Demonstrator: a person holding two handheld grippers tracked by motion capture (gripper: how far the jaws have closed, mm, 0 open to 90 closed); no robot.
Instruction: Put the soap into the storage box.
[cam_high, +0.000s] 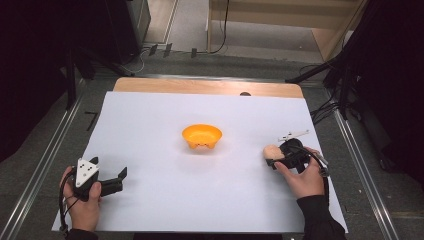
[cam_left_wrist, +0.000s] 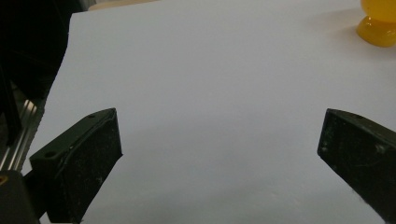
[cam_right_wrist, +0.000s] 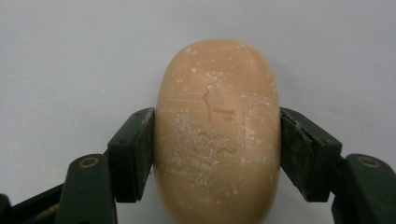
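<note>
Right gripper (cam_right_wrist: 217, 154) clamps the soap (cam_right_wrist: 218, 130) across its middle, low over the table's (cam_high: 150, 130) right side — hard, smooth, likely slippery; keep pads centred. Left gripper (cam_left_wrist: 219, 158) is wide open, empty.

I found no legible text, brand, label or number anywhere in these views. The only marks were a few shallow scratches on the face of the tan oval bar (cam_right_wrist: 218, 135) that my right claw (cam_right_wrist: 217, 149) clamped between its pads; one resembled a small cross, but I could not read them as letters.
</note>
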